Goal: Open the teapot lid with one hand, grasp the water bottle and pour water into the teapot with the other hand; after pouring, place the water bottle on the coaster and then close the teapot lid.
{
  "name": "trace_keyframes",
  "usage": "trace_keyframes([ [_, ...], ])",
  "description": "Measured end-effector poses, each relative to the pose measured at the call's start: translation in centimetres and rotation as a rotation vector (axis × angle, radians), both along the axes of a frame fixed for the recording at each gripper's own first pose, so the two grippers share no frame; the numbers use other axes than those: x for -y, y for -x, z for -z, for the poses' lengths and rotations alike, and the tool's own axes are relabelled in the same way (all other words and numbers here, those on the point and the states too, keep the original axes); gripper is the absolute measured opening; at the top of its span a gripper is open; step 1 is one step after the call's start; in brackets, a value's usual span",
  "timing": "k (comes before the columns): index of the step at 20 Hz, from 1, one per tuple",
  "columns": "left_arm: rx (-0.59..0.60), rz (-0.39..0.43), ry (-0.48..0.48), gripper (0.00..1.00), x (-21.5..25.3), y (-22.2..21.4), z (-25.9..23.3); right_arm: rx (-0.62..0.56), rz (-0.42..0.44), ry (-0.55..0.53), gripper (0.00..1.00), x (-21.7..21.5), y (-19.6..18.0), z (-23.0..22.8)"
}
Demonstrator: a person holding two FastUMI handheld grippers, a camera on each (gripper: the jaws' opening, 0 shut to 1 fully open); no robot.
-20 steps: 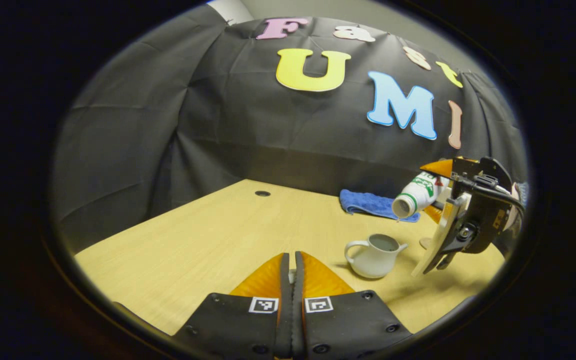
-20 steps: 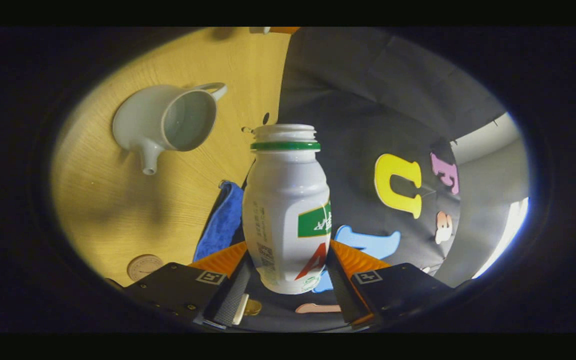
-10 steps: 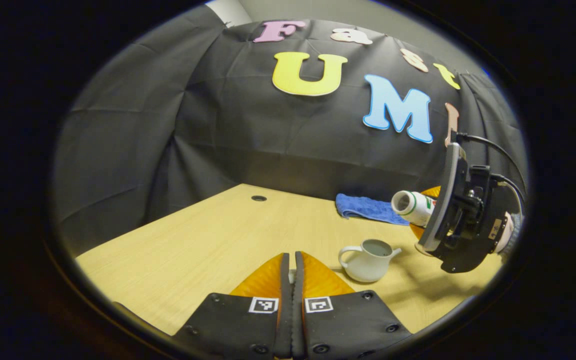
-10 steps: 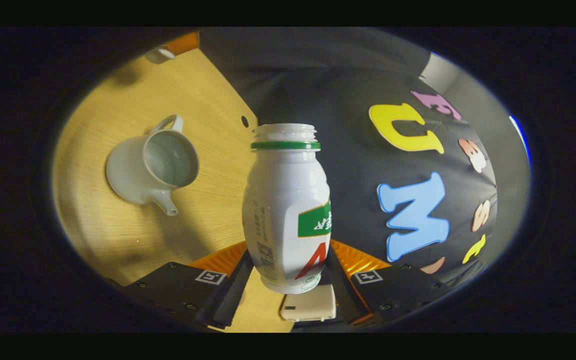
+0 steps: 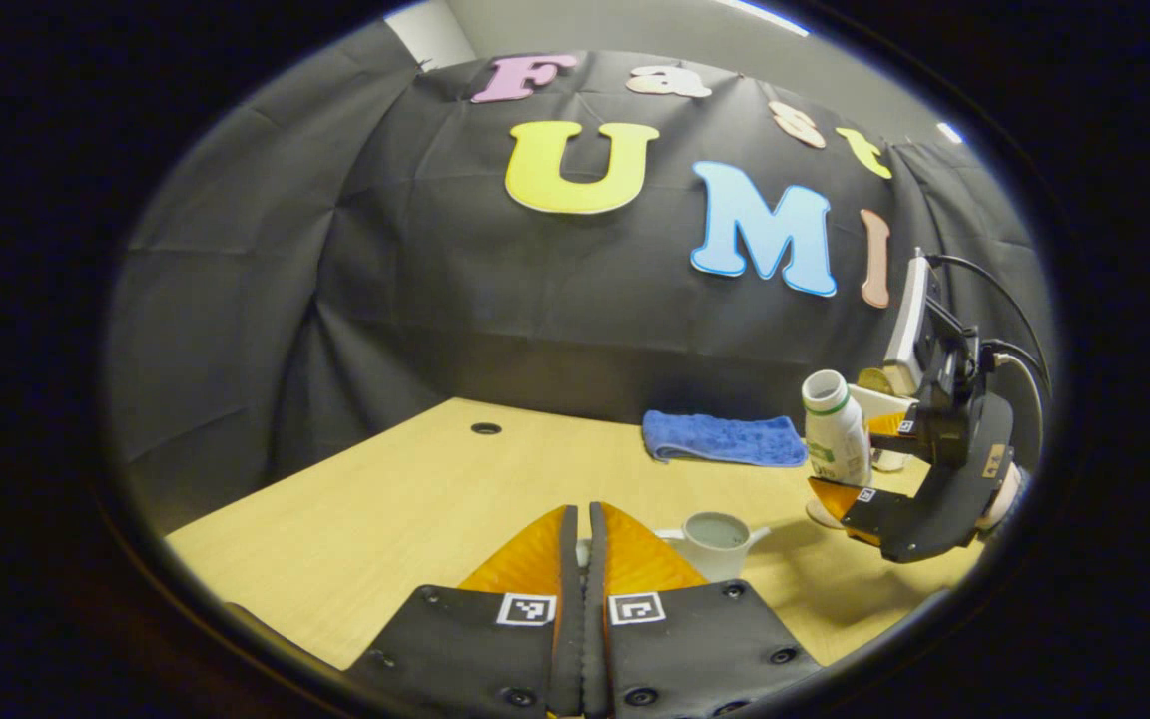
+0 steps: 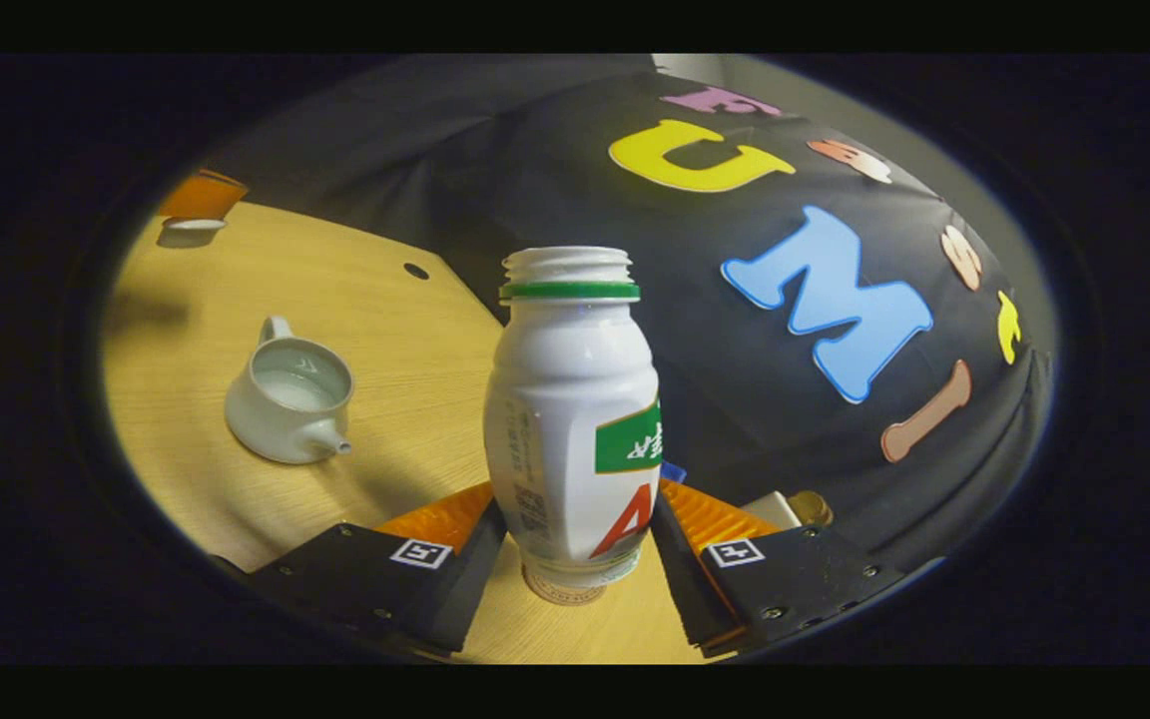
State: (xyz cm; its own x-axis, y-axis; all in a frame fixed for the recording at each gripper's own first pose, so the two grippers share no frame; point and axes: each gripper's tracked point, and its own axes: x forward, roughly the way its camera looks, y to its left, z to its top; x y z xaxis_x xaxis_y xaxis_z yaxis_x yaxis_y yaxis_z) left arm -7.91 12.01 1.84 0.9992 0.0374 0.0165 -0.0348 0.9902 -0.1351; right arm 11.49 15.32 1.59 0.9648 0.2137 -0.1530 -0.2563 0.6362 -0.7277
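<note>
The water bottle is gripped at its lower body by the right gripper, with one finger pressing on each side; the bottle stands upright, uncapped, its green neck ring toward the 12 o'clock direction in the right gripper view. Directly below the bottle's base, a round coaster lies on the wooden table; whether the base touches the coaster cannot be told. In the left gripper view the same bottle appears at the 3 o'clock side, nearly upright, held by the right gripper. The teapot sits on the table at 9 o'clock from the bottle in the right gripper view, lid off, interior visible, spout pointing toward the bottle. In the left gripper view the teapot stands just beyond the left gripper, at about 2 o'clock from its tips. The left gripper's fingers are pressed together; a small pale object shows between their tips, and what it is cannot be told. A blue cloth lies folded at the table's far edge, at 12 o'clock from the teapot.
</note>
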Motion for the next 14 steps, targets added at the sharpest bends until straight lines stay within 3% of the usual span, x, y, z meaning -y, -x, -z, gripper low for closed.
trace_keyframes([
  [1,0.009,0.010,-0.011,0.00,0.5,-0.3,-0.4,-0.009,0.010,-0.024,0.78,0.6,0.1,-0.1],
  [4,0.038,0.052,-0.045,0.10,2.4,-1.9,-1.7,-0.035,0.035,-0.104,0.78,2.3,0.5,-0.2],
  [5,0.044,0.066,-0.058,0.05,3.1,-2.4,-1.9,-0.047,0.041,-0.134,0.77,3.0,0.7,-0.2],
  [7,0.043,0.084,-0.084,0.10,4.4,-3.5,-2.1,-0.066,0.053,-0.184,0.78,4.1,1.0,-0.1],
  [8,0.044,0.095,-0.093,0.01,5.1,-4.0,-2.2,-0.070,0.058,-0.201,0.77,4.6,1.1,-0.1],
  [10,0.048,0.116,-0.104,0.10,6.4,-4.8,-2.1,-0.072,0.069,-0.216,0.78,5.7,1.3,-0.3],
  [12,0.050,0.127,-0.114,0.05,7.5,-5.7,-1.7,-0.066,0.077,-0.225,0.77,6.8,1.6,-0.3],
  [13,0.051,0.131,-0.121,0.10,7.9,-6.1,-1.5,-0.063,0.081,-0.229,0.78,7.3,1.7,-0.3],
  [14,0.049,0.137,-0.127,0.05,8.5,-6.5,-1.4,-0.062,0.081,-0.234,0.78,7.6,1.8,-0.4],
])
